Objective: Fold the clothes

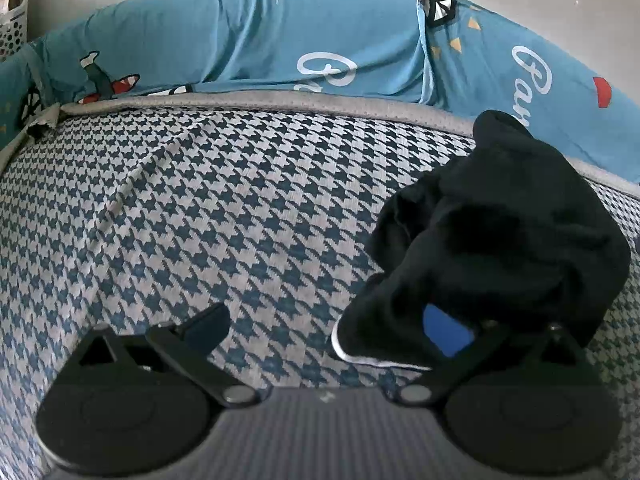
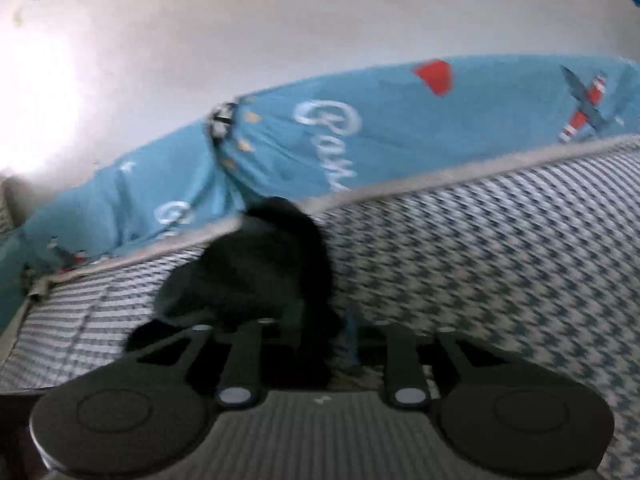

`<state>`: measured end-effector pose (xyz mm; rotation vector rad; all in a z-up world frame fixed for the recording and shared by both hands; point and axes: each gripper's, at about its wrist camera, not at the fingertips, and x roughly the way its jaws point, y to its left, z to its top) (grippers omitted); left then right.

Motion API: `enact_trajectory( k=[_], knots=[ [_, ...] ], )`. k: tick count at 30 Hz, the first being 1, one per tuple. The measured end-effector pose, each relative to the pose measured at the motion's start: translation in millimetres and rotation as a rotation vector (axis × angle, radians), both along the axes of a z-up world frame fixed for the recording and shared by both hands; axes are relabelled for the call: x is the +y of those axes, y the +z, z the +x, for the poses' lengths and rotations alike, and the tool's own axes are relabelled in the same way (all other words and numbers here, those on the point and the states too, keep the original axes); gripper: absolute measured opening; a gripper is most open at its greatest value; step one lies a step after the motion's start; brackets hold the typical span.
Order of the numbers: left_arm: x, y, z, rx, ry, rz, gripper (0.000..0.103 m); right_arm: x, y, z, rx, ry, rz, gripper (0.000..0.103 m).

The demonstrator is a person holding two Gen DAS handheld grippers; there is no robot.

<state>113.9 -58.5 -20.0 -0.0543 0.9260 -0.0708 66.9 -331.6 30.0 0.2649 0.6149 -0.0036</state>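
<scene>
A black garment (image 1: 500,248) with a thin white trim lies bunched on the houndstooth bed cover (image 1: 200,220), right of centre in the left wrist view. My left gripper (image 1: 328,328) is open wide. Its left finger hangs free over the cover, and the garment's near edge drapes over its right fingertip (image 1: 448,332). The right wrist view is blurred. There the black garment (image 2: 260,264) rises from between the fingers of my right gripper (image 2: 324,328). Those jaws stand a little apart, with cloth against the left finger and the blue pad (image 2: 352,332) of the right finger showing.
A rolled blue quilt (image 1: 280,40) printed with planes and white lettering runs along the far edge of the bed, against a pale wall (image 2: 280,20). A white perforated basket (image 1: 12,20) stands at the far left. Bed cover (image 2: 480,260) stretches to the right.
</scene>
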Motion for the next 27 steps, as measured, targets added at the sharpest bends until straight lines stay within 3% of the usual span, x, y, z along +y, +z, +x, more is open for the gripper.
enact_trajectory(
  k=[7,13,19,24,25,27],
  knots=[
    [2,2,0,-0.005,0.007,0.036,0.103,40,11,11,-0.094,0.141,-0.027,0.054],
    [7,2,1,0.009,0.019,0.066,0.103,68,5,27,-0.087,0.230,-0.082,0.075],
    [10,0,1,0.021,0.026,0.100,0.103,92,-11,36,-0.065,0.296,-0.217,0.080],
    [11,0,0,0.020,0.021,0.111,0.103,102,-28,44,-0.022,0.286,-0.308,0.081],
    [11,0,-1,0.020,0.018,0.115,0.103,103,-31,45,-0.016,0.273,-0.332,0.080],
    [9,1,-1,0.017,0.012,0.126,0.103,101,-33,48,-0.007,0.234,-0.340,0.067]
  ],
)
